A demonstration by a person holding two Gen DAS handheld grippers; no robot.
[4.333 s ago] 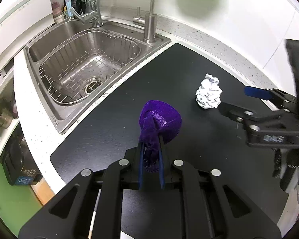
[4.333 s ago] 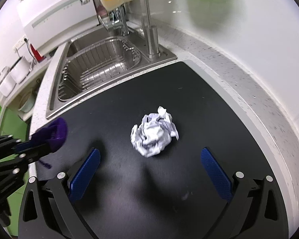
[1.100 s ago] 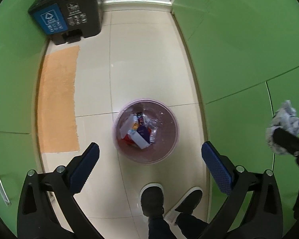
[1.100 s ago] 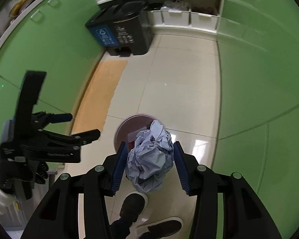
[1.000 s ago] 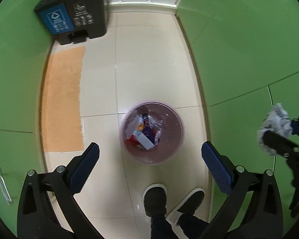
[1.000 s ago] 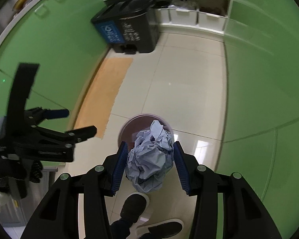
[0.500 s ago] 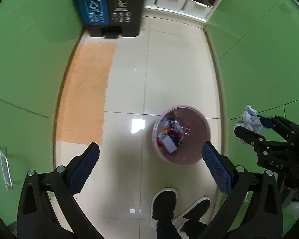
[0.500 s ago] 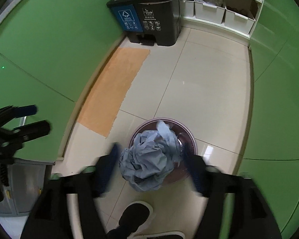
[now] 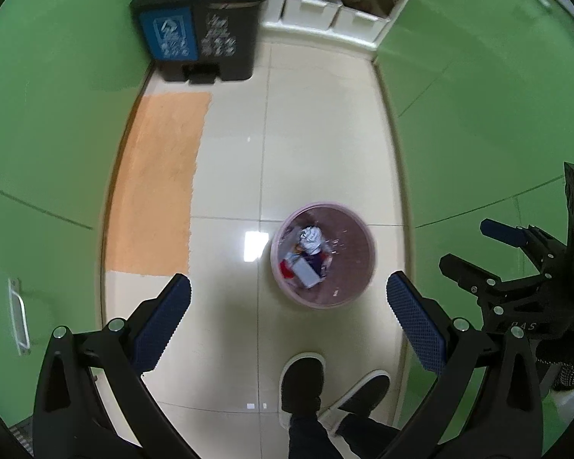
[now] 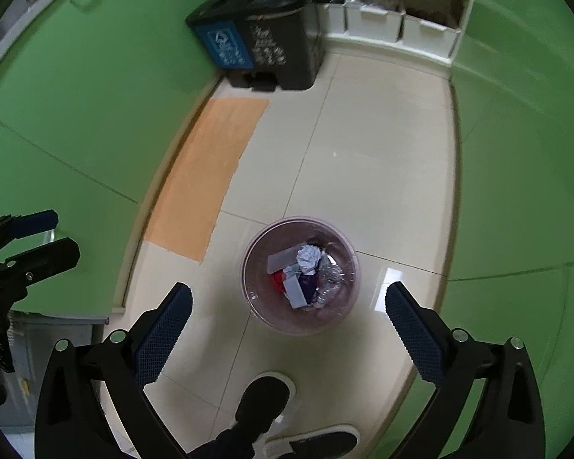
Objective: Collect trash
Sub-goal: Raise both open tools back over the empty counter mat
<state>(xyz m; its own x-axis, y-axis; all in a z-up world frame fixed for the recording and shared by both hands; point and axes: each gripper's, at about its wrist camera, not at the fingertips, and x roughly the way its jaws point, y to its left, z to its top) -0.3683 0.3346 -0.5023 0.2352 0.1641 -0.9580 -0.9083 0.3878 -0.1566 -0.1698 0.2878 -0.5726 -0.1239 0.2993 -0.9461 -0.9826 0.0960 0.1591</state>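
Note:
A round pink waste bin [image 9: 357, 287] [image 10: 256, 308] stands on the tiled floor below both grippers. A crumpled white paper ball [image 9: 310, 238] [image 10: 308, 258] lies in it on top of other trash. My left gripper [image 9: 287, 321] is open and empty, high above the floor, with the bin between its fingers and a little right. My right gripper [image 10: 287, 319] is open and empty, directly over the bin. Each gripper shows at the edge of the other's view, the right one [image 9: 490, 244] and the left one [image 10: 38, 237], both open.
Green cabinet fronts line both sides of the narrow floor. A black two-part pedal bin [image 9: 203, 26] [image 10: 264, 38] stands at the far end beside white drawers [image 9: 333, 11]. An orange mat [image 9: 157, 179] lies at the left. The person's shoes [image 9: 302, 382] are below the grippers.
My right gripper opened and the paper ball dropped into the pink bin. Both grippers drifted left, so the bin sits further right in the left view.

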